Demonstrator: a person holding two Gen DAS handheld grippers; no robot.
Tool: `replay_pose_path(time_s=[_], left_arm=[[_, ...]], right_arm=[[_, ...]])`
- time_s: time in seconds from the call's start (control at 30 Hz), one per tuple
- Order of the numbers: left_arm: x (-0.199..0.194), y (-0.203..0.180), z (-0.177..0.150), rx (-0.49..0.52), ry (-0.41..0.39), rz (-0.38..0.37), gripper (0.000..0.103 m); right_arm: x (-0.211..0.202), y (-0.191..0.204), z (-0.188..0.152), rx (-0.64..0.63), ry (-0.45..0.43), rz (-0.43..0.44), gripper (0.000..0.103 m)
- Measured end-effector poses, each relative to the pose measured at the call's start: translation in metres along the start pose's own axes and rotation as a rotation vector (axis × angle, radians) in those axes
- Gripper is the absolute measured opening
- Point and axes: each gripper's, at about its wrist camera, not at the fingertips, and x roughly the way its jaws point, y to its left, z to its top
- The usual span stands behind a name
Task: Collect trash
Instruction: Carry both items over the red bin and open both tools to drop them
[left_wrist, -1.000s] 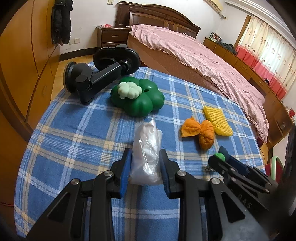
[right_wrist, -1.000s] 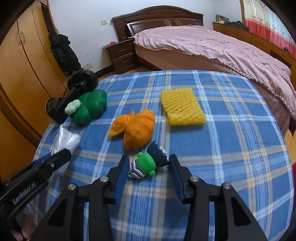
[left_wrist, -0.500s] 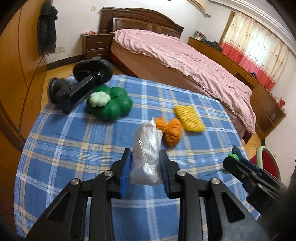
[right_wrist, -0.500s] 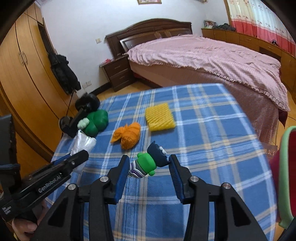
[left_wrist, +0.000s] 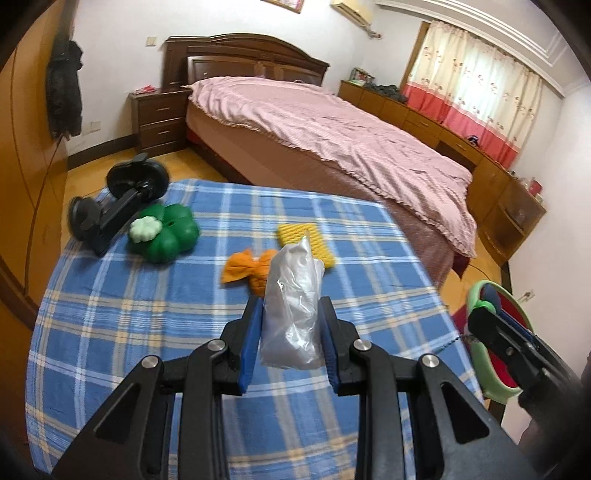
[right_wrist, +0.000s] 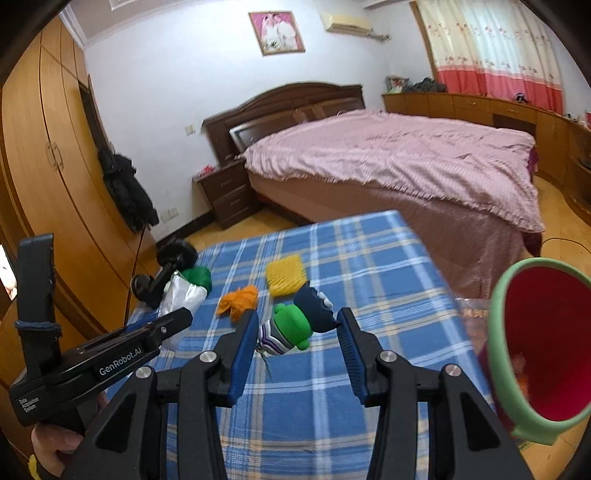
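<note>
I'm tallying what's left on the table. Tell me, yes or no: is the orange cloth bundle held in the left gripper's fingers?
No: the orange cloth bundle lies on the plaid tablecloth, while the left gripper holds a clear plastic bag.

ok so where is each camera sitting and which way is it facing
Left wrist: on the left tongs, looking along them over the table toward the bed; they grip a plastic bag.
Right wrist: on the right tongs, facing the same way; they hold a toy; a hand shows lower left.
Shared: table, bed, orange cloth, red bin.
</note>
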Motion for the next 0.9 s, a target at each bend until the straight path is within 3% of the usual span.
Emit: replay_pose_path(time_s=[0.53, 0.9], left_arm=[[0.003, -0.109, -0.001, 0.174, 0.01, -0.163, 0.031], [0.036, -0.202, -0.016, 0.306, 0.065, -0.286, 0.031]], right_arm=[[-0.082, -0.082, -0.001, 0.132, -0.174, -0.168, 0.047], [-0.108, -0.159, -0.016, 0.232, -0.214, -0.317, 0.047]])
